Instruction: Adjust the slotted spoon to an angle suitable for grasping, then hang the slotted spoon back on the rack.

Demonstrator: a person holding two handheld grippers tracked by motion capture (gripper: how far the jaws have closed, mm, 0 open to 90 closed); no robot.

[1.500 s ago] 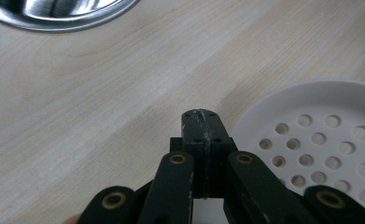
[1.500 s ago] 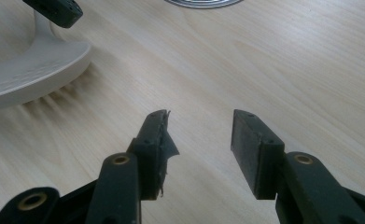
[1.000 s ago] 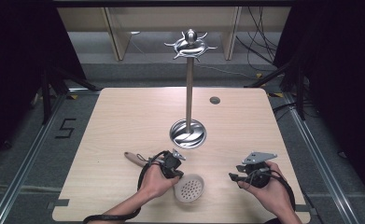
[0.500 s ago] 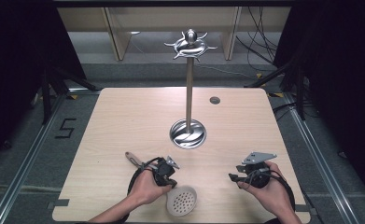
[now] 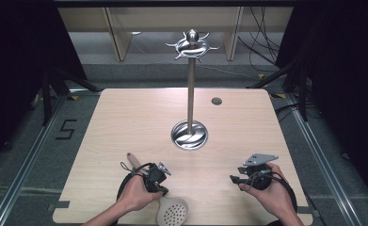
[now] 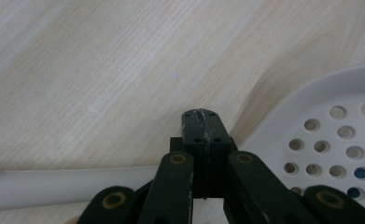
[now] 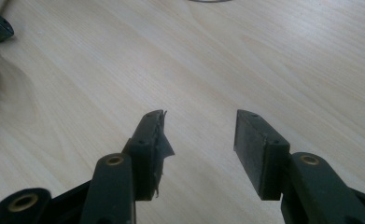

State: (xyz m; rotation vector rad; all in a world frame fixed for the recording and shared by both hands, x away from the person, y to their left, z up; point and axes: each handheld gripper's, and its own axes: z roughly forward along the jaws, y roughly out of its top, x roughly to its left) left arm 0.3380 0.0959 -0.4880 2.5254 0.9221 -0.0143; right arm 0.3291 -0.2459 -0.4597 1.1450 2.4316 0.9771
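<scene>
A skimmer lies at the table's near edge, its white perforated head point(image 5: 173, 212) nearest me and its wooden handle end point(image 5: 133, 159) pointing away. My left gripper point(image 5: 163, 189) is shut and lies across the skimmer's white neck point(image 6: 54, 186). In the left gripper view the pads point(image 6: 201, 116) meet with nothing between them, and the head point(image 6: 339, 130) is at the right. My right gripper point(image 5: 233, 179) hovers low over bare wood at the near right. Its jaws point(image 7: 199, 128) stand apart, have just been opening, and hold nothing.
A tall metal stand rises from a round shiny base point(image 5: 189, 135) at mid-table to a hooked crown point(image 5: 191, 44). A small dark disc point(image 5: 216, 100) lies behind it. One pad point(image 7: 159, 140) of the right gripper has a frayed edge.
My left hand has drawn back toward the near edge. The skimmer's head swung with it toward me and to the left, while the wooden end stayed put. The right hand kept still.
</scene>
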